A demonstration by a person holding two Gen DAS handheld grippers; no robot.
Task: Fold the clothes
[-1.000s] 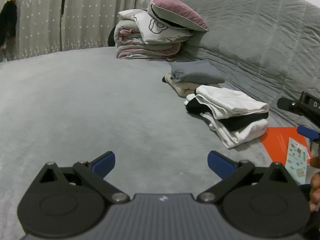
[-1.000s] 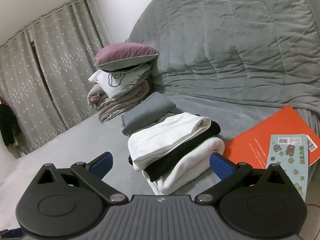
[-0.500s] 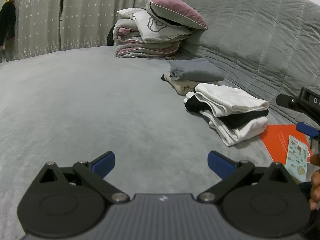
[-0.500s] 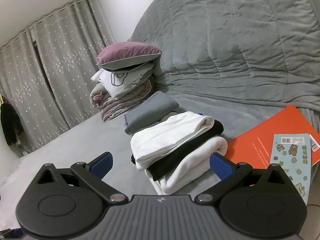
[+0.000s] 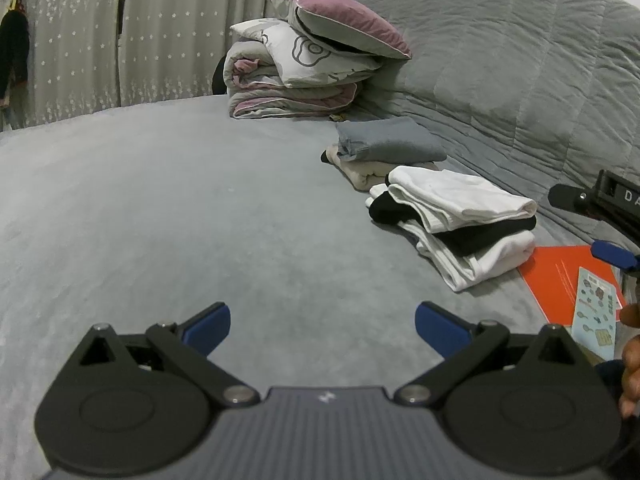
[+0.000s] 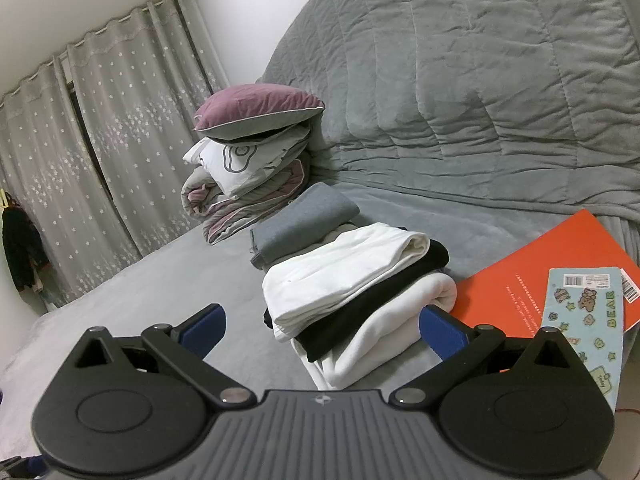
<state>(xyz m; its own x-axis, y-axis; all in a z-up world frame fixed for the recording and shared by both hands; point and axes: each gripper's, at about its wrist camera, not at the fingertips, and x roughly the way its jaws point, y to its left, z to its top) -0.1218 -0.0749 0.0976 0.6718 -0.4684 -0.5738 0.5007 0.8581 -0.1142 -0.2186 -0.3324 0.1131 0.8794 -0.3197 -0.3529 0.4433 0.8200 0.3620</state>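
Observation:
A pile of folded clothes [image 5: 460, 216], white over black over white, lies on the grey bed [image 5: 180, 208]; the right wrist view has the same pile [image 6: 352, 288] close ahead. Behind it sits a second pile, a grey garment [image 5: 388, 140] [image 6: 304, 220] on a beige one. My left gripper [image 5: 322, 326] hovers open over bare bedcover, well left of the piles, holding nothing. My right gripper [image 6: 322, 328] is open and empty, just short of the near pile. The right gripper's blue fingertip [image 5: 612, 254] shows at the right edge of the left wrist view.
An orange book [image 6: 560, 272] with a pale blue sticker sheet [image 6: 588, 320] lies right of the near pile. Stacked quilts and pillows [image 5: 308, 68] [image 6: 252, 168] stand at the back by the padded grey headboard [image 6: 480, 80]. Curtains [image 5: 120, 32] hang behind. A hand [image 5: 632, 364] shows at the right edge.
Both grippers have drifted slightly, so the piles sit a little lower and further right in the right wrist view. Jaws stay open; nothing on the bed has moved.

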